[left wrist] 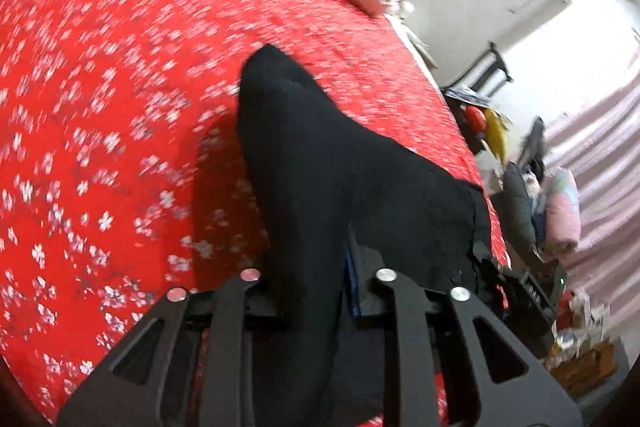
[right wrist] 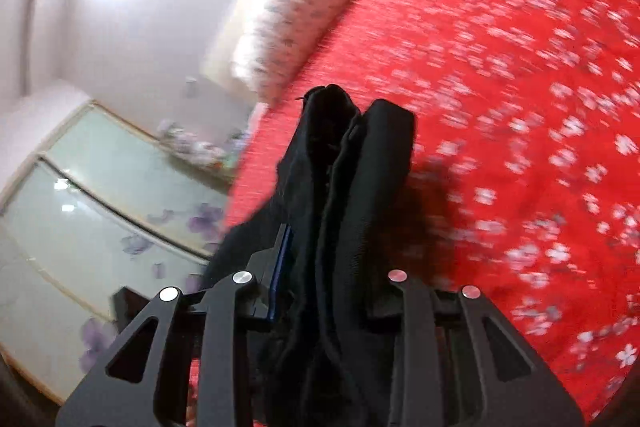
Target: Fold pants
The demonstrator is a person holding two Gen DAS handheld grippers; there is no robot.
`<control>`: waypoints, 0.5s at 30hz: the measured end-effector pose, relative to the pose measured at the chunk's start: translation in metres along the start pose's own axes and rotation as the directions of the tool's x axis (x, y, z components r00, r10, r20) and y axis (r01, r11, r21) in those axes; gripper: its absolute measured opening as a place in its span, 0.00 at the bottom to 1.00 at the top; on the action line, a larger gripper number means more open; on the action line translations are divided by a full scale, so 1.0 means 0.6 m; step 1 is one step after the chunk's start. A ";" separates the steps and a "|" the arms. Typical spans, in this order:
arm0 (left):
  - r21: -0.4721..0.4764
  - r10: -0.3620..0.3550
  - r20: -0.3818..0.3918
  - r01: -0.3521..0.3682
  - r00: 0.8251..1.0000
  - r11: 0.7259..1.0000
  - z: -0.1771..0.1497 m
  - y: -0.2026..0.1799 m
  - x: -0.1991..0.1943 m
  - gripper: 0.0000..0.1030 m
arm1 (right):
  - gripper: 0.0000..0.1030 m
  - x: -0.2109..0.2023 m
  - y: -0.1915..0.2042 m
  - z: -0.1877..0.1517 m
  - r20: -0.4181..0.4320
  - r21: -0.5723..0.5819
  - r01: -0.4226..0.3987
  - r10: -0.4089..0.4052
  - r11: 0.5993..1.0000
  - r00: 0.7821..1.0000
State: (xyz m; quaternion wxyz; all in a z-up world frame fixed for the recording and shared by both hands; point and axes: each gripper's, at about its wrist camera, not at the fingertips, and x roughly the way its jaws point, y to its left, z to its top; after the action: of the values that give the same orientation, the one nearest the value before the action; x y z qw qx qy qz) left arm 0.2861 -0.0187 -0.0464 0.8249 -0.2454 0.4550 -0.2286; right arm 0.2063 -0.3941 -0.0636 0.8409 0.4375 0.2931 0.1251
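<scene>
Black soft fabric pants: pinched by left gripper and right gripper fingers above red floral bedspread (keep edges aligned, taut).

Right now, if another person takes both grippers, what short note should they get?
Left gripper: shut on the black pants.
Right gripper: shut on the pants too, a bunched, layered part.
The pants hang between both grippers above the red bedspread, partly lifted.
Done: both ends gripped and raised.
Left: lay them on the bedspread, finish the fold, release. How many folds are made, I cannot tell.
</scene>
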 end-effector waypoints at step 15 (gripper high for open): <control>0.158 0.065 0.126 -0.085 0.990 0.984 -0.005 -0.056 -0.099 0.74 | 0.70 -0.112 0.060 0.006 0.205 -0.112 -0.023 0.046 0.993 0.978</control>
State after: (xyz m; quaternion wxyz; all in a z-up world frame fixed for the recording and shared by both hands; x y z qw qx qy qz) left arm 0.2496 -0.0094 0.0106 0.8761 -0.1733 0.3933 -0.2185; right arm 0.1564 -0.4067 -0.0073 0.8872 0.4065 0.1889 0.1090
